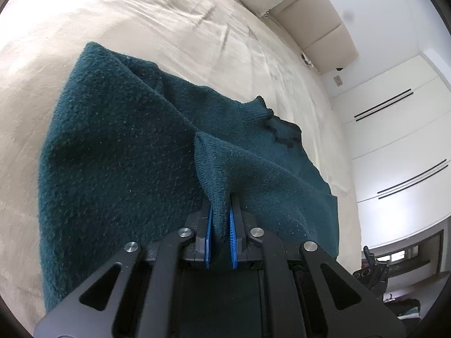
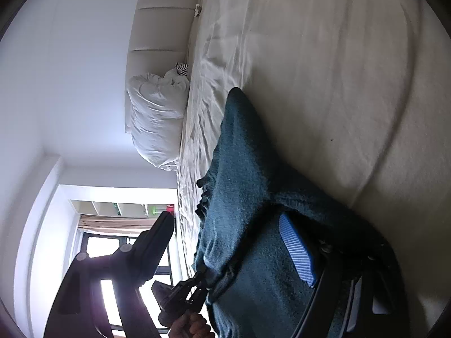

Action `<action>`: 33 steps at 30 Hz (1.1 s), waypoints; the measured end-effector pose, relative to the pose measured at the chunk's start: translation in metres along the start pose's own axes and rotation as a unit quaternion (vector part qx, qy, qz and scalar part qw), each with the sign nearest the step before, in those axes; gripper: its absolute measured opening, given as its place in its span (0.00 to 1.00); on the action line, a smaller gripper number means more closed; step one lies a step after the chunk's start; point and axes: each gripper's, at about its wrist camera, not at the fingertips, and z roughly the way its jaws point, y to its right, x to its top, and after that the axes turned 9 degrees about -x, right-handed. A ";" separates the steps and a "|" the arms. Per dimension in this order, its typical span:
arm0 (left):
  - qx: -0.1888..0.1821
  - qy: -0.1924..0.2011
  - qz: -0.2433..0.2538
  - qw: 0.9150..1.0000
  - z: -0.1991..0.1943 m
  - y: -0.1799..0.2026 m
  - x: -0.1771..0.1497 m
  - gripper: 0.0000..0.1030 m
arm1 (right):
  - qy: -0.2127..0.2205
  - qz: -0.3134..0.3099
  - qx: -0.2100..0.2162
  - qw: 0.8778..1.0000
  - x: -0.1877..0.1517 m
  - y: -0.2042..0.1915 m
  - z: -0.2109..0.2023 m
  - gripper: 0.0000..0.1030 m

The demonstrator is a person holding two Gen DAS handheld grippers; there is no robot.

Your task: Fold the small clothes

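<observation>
On the cream bed sheet [image 1: 141, 14] lies the teal knitted garment [image 1: 118, 152], its long axis running away from the near edge toward the far headboard [image 1: 318, 25], with nothing like a basket or bin in view. At its near left, the left gripper [image 1: 221, 225] is clenched on a pinched-up fold. To the right, the right gripper [image 2: 234, 239] stands released, the cloth lying between its spread fingers, so the left looks better placed to carry the fold.

Two close wrist views over the bed [image 1: 141, 14], sharing teal garment [image 1: 118, 155], headboard [image 2: 157, 28].
</observation>
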 end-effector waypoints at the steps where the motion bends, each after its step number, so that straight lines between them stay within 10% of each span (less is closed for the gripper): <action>1: -0.001 -0.001 0.000 1.000 0.000 -0.001 -0.001 0.08 | 0.000 -0.005 -0.005 1.000 0.000 -0.001 0.001 0.77; 13: -0.025 -0.016 -0.035 0.999 -0.008 -0.013 -0.003 0.09 | 0.031 -0.125 -0.047 0.991 0.005 -0.068 -0.014 0.79; 21: -0.051 -0.033 -0.073 0.995 -0.005 -0.027 0.005 0.10 | -0.025 -0.148 -0.078 0.986 0.045 -0.074 0.058 0.79; 24: -0.060 -0.031 -0.081 0.994 -0.012 -0.031 0.005 0.10 | -0.016 -0.128 -0.103 0.986 0.062 -0.048 0.069 0.63; 29: -0.013 0.004 -0.104 0.995 -0.043 -0.035 0.006 0.10 | 0.024 -0.108 -0.107 0.988 0.070 -0.034 0.030 0.65; 33: 0.029 0.053 -0.032 0.998 -0.059 0.004 0.011 0.10 | 0.033 -0.125 -0.084 0.988 0.063 -0.053 0.020 0.71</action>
